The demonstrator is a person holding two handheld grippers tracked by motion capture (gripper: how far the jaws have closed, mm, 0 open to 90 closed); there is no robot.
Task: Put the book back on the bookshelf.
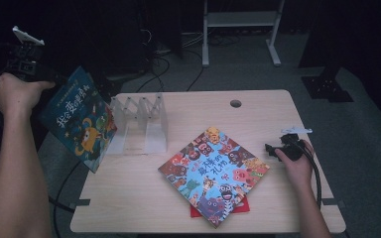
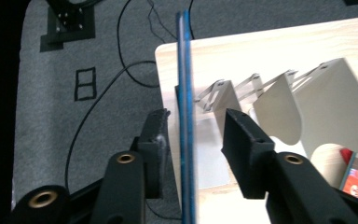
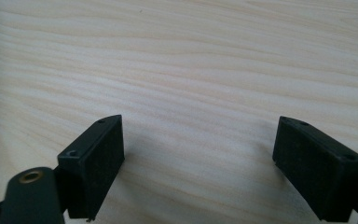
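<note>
Blue-covered, the book (image 1: 79, 119) hangs off the table's (image 1: 129, 198) left edge beside the clear rack (image 1: 141, 124), edge-on between our left gripper (image 2: 198, 135) jaws. One pad touches it; the other stands off, so our grip looks loose. We judge it could slip or swing and knock the rack when we steer it into a slot. Our left gripper view shows that gap; our high view shows the cover. Our right gripper (image 3: 198, 154) rests wide open and empty over bare wood, near the colourful book (image 1: 213, 173).
</note>
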